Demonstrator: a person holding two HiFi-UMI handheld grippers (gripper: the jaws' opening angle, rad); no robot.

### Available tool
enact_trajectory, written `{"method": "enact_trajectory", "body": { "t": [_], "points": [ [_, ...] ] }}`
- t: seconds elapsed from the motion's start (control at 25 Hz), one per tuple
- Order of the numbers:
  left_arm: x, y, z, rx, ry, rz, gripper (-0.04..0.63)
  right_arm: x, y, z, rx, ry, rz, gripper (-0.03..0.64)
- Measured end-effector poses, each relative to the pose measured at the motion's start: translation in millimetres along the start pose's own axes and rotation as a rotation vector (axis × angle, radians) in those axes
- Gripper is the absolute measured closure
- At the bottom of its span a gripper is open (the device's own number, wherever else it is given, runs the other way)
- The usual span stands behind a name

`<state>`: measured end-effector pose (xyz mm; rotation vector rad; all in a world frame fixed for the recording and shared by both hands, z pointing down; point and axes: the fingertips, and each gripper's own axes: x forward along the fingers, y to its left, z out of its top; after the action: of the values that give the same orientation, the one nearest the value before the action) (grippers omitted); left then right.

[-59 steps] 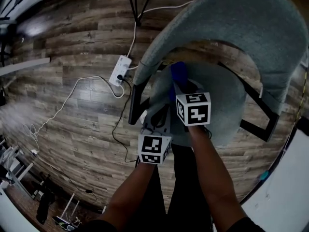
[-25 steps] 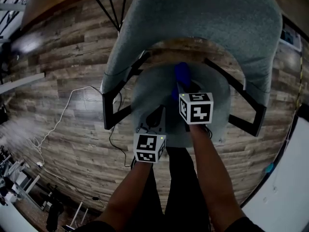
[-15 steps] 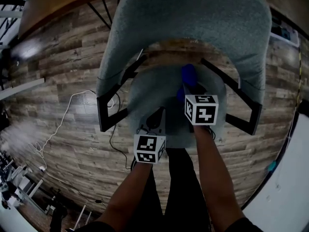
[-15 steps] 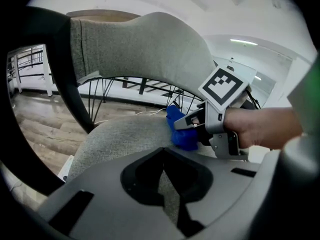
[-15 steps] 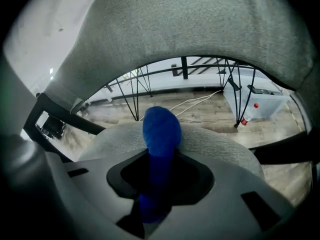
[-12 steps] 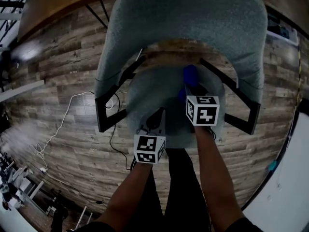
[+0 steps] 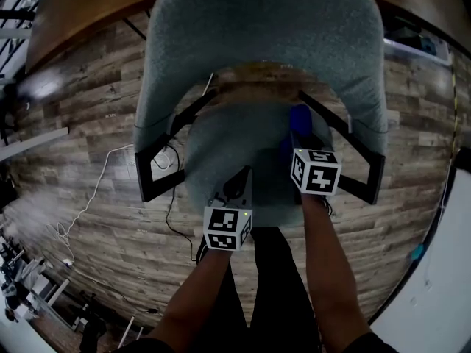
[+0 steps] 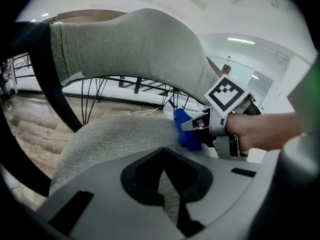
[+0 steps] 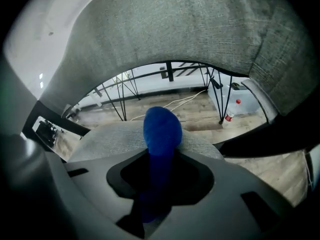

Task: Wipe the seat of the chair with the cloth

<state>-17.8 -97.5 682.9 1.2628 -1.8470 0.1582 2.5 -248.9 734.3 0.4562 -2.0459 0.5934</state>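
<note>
The R gripper (image 7: 296, 143) has its jaws squeezed tight on the blue cloth (image 7: 300, 118). The cloth is bunched into a soft lump that sticks out past the tips (image 9: 162, 126). It sits low on the grey seat (image 7: 228, 145), at the far right edge, near the black arm bar (image 7: 342, 134). I think it is held this way so the lump rubs the seat, not the hard jaws. Being at the edge looks like the end of a wipe stroke, or the start of one, so the job is prob. part way along.

The L gripper (image 7: 241, 175) has its jaws together w/ nothing in them; only a thin strip of seat shows btwn them (image 8: 162, 154). It rests low at the front edge of the seat, well apart from the cloth. My guess: it waits there to stay out of the way, or to steady the chair (image 7: 257, 28).

Writing: none I can read. The cube (image 7: 316, 171) on each gripper has black & white squares, no letters. A small bottle (image 9: 229, 117) w/ a red cap stands on the wood floor (image 7: 96, 109) behind the chair, but its label is too tiny to read.
</note>
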Motion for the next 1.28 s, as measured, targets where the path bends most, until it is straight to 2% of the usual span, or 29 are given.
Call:
{"method": "enact_trajectory", "body": {
  "t": [0.2,0.48,0.84,1.12,1.28],
  "points": [
    [1.8,-15.6,0.8,-0.012,0.002,-0.012,0.588,-5.9,-21.1,-0.6,0.026,-0.002,-0.016,0.508],
    [-3.6,-30.4,-4.0,-0.014,0.003,-0.035,0.588,-14.5,-45.4,-3.0,0.049,0.006,-0.103,0.508],
    [-23.7,5.2,-12.5,-0.045,0.002,-0.012,0.588,-24.8,-54.6,-1.5,0.037,-0.029,-0.188,0.508],
    [-52.4,44.0,-15.1,-0.094,-0.029,0.039,0.589,-38.7,2.5,3.7,0.068,-0.072,-0.084,0.508],
    [-67.8,55.2,-25.0,-0.129,-0.038,0.06,0.588,-31.2,50.4,-2.4,0.015,-0.068,-0.021,0.508]
  ]
}}
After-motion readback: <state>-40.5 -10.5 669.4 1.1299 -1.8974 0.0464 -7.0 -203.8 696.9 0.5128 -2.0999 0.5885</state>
